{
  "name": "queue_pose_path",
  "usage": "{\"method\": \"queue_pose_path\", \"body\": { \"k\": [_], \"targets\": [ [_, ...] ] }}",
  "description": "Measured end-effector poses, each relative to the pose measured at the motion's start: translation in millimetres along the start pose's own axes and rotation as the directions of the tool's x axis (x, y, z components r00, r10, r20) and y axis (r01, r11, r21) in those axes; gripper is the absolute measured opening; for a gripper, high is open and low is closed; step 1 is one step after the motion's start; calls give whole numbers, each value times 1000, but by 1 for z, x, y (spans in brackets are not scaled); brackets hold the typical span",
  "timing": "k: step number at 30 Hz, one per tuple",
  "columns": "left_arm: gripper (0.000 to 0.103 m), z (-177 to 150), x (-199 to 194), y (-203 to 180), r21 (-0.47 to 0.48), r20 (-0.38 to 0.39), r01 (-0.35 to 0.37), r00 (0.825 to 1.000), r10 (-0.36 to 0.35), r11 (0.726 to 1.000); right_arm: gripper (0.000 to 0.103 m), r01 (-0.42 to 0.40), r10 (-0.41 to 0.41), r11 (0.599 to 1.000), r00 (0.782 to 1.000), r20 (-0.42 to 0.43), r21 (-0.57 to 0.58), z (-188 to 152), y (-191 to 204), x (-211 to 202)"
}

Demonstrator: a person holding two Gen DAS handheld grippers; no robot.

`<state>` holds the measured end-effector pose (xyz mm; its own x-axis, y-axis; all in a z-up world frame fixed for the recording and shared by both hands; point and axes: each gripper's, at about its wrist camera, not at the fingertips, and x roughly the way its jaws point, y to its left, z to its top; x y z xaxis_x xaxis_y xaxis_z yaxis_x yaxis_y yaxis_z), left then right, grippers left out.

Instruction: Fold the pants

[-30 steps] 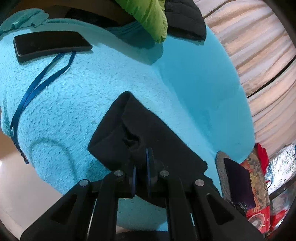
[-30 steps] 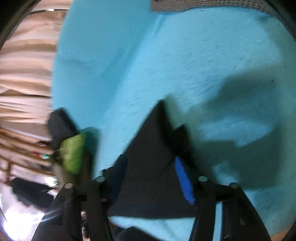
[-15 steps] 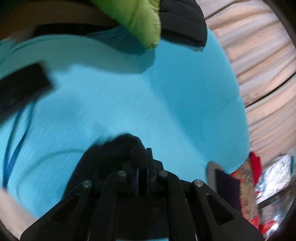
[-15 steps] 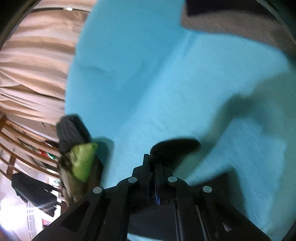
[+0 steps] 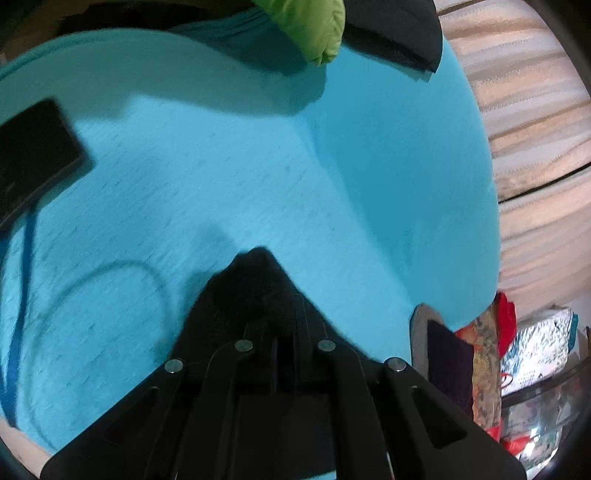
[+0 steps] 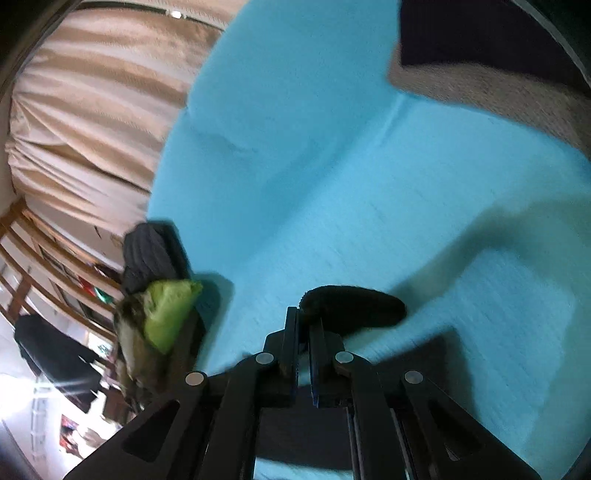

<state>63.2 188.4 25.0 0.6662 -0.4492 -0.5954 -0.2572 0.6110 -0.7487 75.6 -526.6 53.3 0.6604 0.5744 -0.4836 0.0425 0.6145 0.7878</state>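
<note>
The black pants lie on a turquoise fleece blanket. In the left wrist view my left gripper is shut on a bunched edge of the pants, which hides the fingertips. In the right wrist view my right gripper is shut on another edge of the pants, and a rounded fold of black fabric sticks out to the right of the fingers, lifted above the blanket. More black fabric hangs below the gripper.
A flat black case with a blue strap lies at the left of the blanket. A green cushion and dark clothing sit at the far end. A grey pad lies at the other end. Curtains hang beside.
The right gripper went from open around the pants to shut on an edge. Both grippers have lifted and pulled the fabric, so the flat pants piece is now bunched at the fingers.
</note>
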Motion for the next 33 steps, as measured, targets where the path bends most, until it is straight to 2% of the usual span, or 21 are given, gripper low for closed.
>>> {"method": "queue_pose_path", "body": {
  "k": [4,9,17,23,25,28,31,33],
  "targets": [
    [3,-27,-12,22,-6,-26,-3,1000,2,1000,3,41,-42,999,998,-44,-20,-25,-24,-7],
    [3,-58,-20,46,-68,-31,31,999,-33,997,3,62,-64,997,997,-46,-43,-40,-35,-20],
    [3,-78,-34,50,-87,2,94,996,-94,992,3,69,-69,996,998,-4,-60,-42,-38,-30],
    [3,-86,-31,63,-90,7,98,995,-98,991,3,114,-115,993,993,-27,-40,-47,-61,-18],
    [3,-86,-33,59,-70,17,86,996,-85,994,3,126,-126,992,991,-35,-19,-50,-69,-12],
    [3,-88,-40,42,20,36,32,999,-33,999,3,119,-120,992,993,-21,-37,-50,-65,-17],
    [3,-88,-36,37,105,47,-38,998,33,994,3,145,-147,987,989,-29,-68,-53,-63,-16],
    [3,-90,-33,36,127,66,-47,997,38,991,3,158,-160,986,987,-34,-61,-56,-67,-14]
  ]
}}
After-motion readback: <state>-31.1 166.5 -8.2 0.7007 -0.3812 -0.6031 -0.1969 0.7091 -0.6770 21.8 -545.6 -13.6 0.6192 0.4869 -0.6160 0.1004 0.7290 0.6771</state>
